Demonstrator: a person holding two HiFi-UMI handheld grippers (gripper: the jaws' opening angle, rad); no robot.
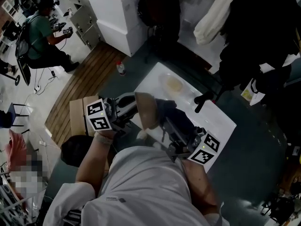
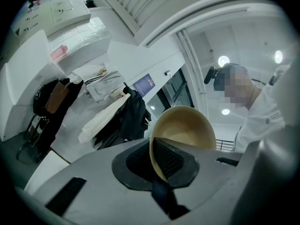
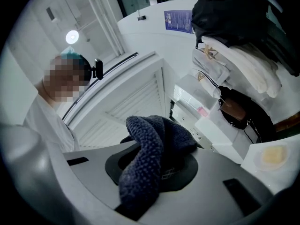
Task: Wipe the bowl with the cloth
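Aloft, tan bowl, rim pinched by left gripper, nubby navy cloth clamped by right gripper

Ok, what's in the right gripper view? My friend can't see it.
The right gripper has its jaws shut on a dark, fuzzy cloth that bunches up above them. A pale plate shows at the lower right edge.

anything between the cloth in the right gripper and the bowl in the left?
Nothing visible. In the head view the cloth, clamped in the right gripper, sits right beside the bowl held by the left gripper, with no object between them.
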